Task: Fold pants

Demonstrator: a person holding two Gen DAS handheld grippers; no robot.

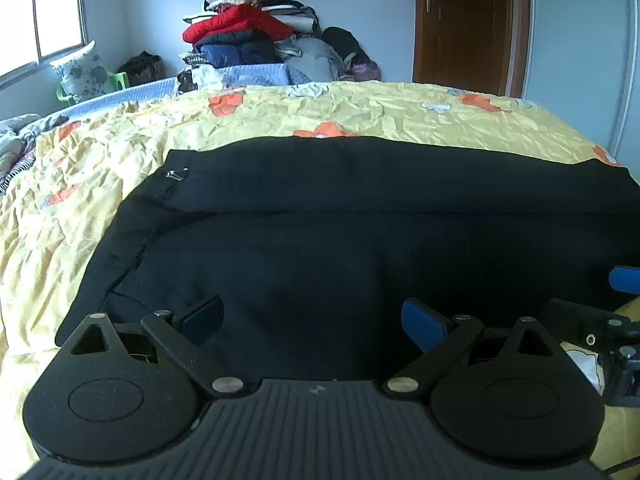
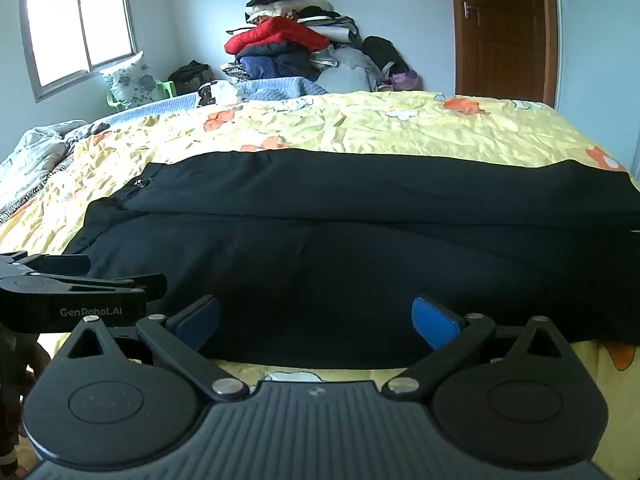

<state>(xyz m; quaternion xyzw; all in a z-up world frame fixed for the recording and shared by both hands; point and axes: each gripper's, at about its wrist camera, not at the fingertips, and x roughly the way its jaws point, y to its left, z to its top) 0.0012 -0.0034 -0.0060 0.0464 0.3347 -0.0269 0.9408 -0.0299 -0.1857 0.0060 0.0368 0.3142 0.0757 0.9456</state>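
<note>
Pants — black fabric trousers [image 1: 360, 220] [image 2: 340, 240] — are spread flat across the near part of a bed covered by a crumpled yellow quilt with orange and white flowers [image 1: 360, 108] [image 2: 360, 128]. They run left to right, with a long lengthwise fold line through the middle and a small metal zipper pull [image 1: 176, 174] [image 2: 140, 184] showing near the far left corner.

Left gripper [image 1: 314, 320] [image 2: 120, 276] hovers over the near edge of the cloth, its blue-padded fingers spread wide and nothing between them. Right gripper [image 2: 316, 320] [image 1: 600, 320] is the same deal — released, fingers apart, sitting at the near hem just right of the left one, the two tools close side by side.

Further out, a tall heap of clothes topped with a red puffy jacket [image 1: 240, 26] [image 2: 276, 34] leans on the far wall. A brown wooden door [image 1: 468, 20] [image 2: 504, 28] stands at far right, a window [image 1: 40, 12] [image 2: 76, 24] at far left.
</note>
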